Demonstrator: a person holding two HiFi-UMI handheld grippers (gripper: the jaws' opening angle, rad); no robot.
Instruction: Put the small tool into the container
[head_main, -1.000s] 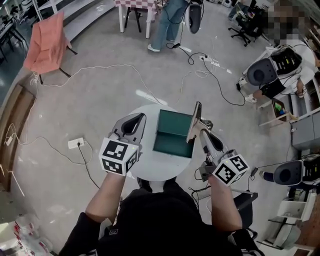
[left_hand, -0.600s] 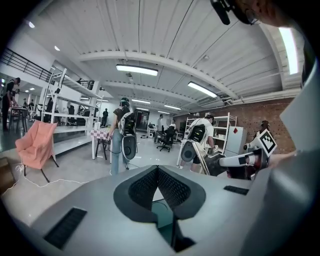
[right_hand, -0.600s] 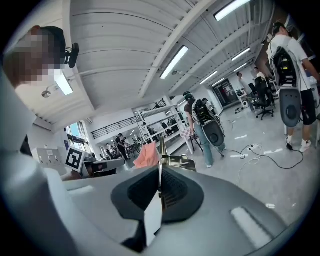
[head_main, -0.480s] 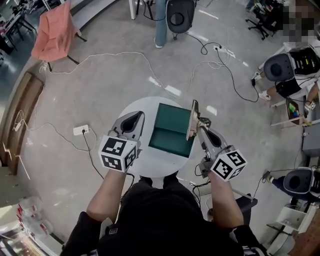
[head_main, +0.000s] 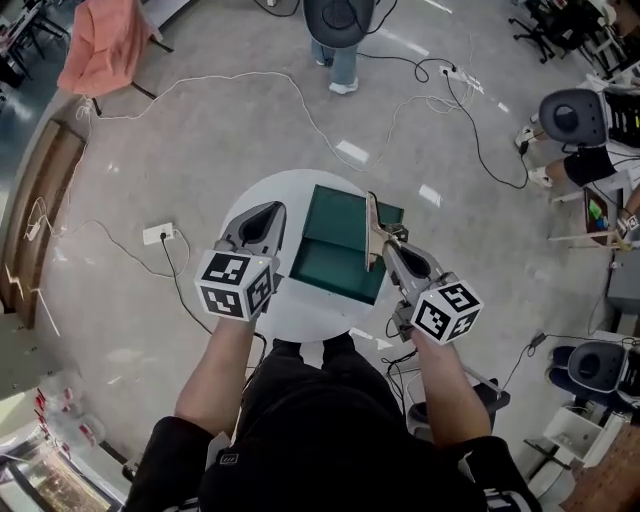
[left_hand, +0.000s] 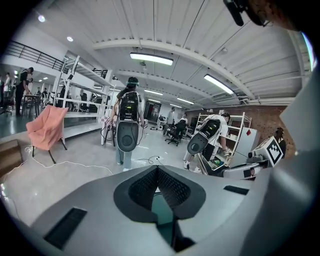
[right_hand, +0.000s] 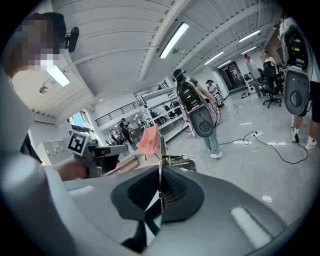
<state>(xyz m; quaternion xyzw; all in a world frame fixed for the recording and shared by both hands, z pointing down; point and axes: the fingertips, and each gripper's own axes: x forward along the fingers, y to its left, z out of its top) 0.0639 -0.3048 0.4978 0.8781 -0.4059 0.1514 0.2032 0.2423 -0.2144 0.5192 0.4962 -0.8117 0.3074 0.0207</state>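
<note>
An open green container (head_main: 335, 255) sits on the small round white table (head_main: 300, 322). My right gripper (head_main: 385, 248) is shut on the small tool (head_main: 371, 228), a thin flat metal blade standing upright over the container's right edge. The right gripper view has the blade (right_hand: 161, 147) pinched edge-on between the pads. Left of the container, my left gripper (head_main: 262, 222) hovers over the table with its jaws together and nothing in them. In the left gripper view its tips (left_hand: 158, 169) meet, with green container (left_hand: 161, 215) showing below.
White cables and a power strip (head_main: 158, 234) lie on the concrete floor around the table. A person (head_main: 340, 30) stands beyond the table. A chair draped in pink cloth (head_main: 95, 45) is at the far left. Shelves and equipment stand at the right.
The head view has swung, bringing the table higher in the picture. My right gripper has carried the tool slightly left, closer over the container. The left gripper holds its place.
</note>
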